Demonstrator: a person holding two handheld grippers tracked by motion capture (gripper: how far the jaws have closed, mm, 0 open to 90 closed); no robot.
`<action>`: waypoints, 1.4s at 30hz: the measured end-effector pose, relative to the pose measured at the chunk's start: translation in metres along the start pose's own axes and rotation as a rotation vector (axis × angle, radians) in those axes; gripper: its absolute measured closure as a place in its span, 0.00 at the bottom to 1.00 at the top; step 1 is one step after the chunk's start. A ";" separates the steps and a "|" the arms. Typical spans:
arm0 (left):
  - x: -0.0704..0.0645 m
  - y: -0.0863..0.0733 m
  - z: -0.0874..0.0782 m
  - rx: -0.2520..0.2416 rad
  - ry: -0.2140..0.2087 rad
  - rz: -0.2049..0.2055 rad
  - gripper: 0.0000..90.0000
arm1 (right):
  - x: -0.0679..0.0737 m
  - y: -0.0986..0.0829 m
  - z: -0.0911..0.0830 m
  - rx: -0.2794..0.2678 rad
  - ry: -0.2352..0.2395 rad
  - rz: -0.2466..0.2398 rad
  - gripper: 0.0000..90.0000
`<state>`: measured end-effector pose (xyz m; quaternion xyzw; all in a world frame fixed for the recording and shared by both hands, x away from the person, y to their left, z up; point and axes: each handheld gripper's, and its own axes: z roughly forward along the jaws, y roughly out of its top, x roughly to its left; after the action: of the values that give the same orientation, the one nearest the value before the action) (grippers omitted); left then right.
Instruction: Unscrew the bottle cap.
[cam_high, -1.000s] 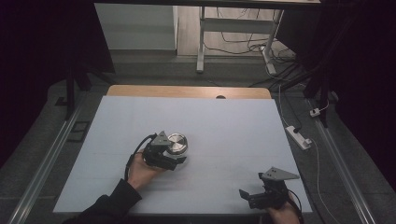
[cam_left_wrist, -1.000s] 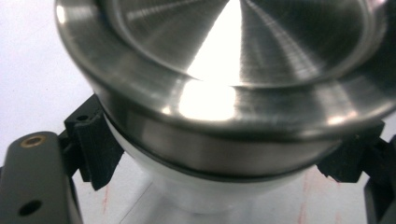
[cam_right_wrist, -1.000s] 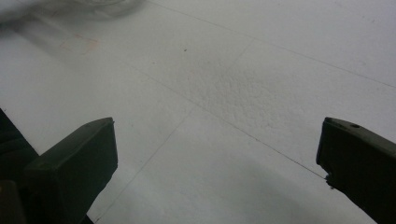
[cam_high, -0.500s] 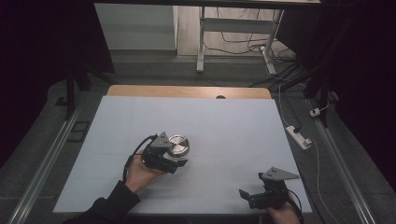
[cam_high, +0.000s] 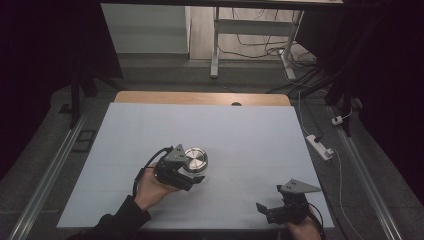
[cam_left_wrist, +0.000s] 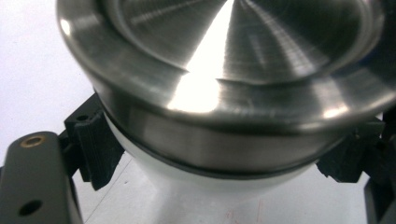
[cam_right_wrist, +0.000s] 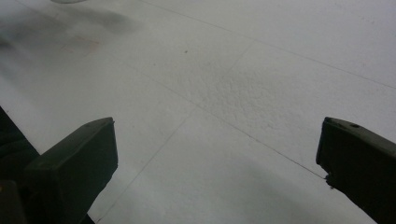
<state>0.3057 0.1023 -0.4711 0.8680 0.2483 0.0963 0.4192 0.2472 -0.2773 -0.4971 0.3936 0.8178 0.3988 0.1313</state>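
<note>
A round jar with a brushed steel lid (cam_high: 196, 159) and a white body stands on the white table (cam_high: 250, 135), left of centre. My left gripper (cam_high: 194, 168) reaches it from the near left. In the left gripper view the lid (cam_left_wrist: 233, 70) looms close, and the black pads (cam_left_wrist: 95, 144) press the white body (cam_left_wrist: 205, 191) just under the lid's rim from both sides. My right gripper (cam_high: 265, 212) rests near the front right edge, jaws wide apart. In the right gripper view its fingers (cam_right_wrist: 74, 163) frame bare table.
A wooden strip (cam_high: 200, 98) runs along the table's far edge. A white power strip (cam_high: 320, 146) lies on the floor to the right, with cables and a desk frame (cam_high: 216, 45) beyond. Metal rails (cam_high: 55, 170) flank the table.
The left gripper and the jar have shifted slightly to the right and nearer to me. The right gripper has stayed put.
</note>
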 end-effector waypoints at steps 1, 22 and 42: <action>0.000 0.000 0.000 0.000 0.000 0.000 0.17 | 0.000 0.000 0.000 -0.003 0.000 -0.001 0.00; 0.000 -0.001 0.001 -0.009 -0.022 -0.012 0.17 | 0.020 0.024 -0.001 -0.109 0.076 -0.073 0.00; -0.005 0.000 0.006 0.002 -0.040 -0.008 0.18 | 0.053 0.083 0.021 -0.139 0.176 -0.169 0.00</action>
<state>0.3040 0.0956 -0.4749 0.8692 0.2435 0.0768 0.4234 0.2680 -0.1954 -0.4424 0.2770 0.8267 0.4750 0.1192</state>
